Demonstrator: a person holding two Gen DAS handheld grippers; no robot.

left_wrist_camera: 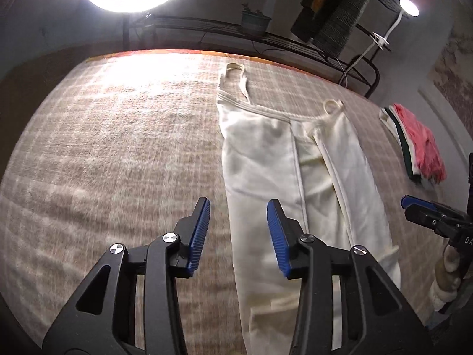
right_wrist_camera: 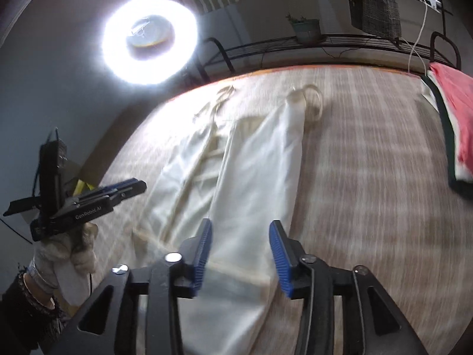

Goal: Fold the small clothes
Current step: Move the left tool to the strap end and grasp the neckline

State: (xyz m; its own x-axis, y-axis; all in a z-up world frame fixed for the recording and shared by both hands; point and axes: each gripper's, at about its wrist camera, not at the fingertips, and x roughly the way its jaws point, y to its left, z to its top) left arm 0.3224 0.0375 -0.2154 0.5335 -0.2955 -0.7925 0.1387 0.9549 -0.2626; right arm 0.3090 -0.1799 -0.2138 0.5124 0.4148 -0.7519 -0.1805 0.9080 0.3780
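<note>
A cream sleeveless top [left_wrist_camera: 266, 153] lies flat on the checked beige blanket [left_wrist_camera: 118, 148], folded lengthwise into a long strip with its strap loops at the far end. My left gripper [left_wrist_camera: 239, 207] hovers open over the strip's left edge, with nothing between its blue pads. In the right wrist view the same top [right_wrist_camera: 254, 171] runs away from me over the blanket [right_wrist_camera: 369, 192]. My right gripper [right_wrist_camera: 241, 226] hangs open above its near part, holding nothing. Each gripper also shows in the other's view: the right gripper [left_wrist_camera: 406, 202] at the far right, the left gripper [right_wrist_camera: 139, 185] at the left in a gloved hand [right_wrist_camera: 79, 251].
A folded pile of pink, white and dark green clothes [left_wrist_camera: 419, 142] lies at the blanket's right side [right_wrist_camera: 455, 103]. A bright ring light [right_wrist_camera: 183, 59] glares behind the far edge. A black wire shelf [left_wrist_camera: 266, 38] with a plant pot [left_wrist_camera: 255, 20] stands beyond.
</note>
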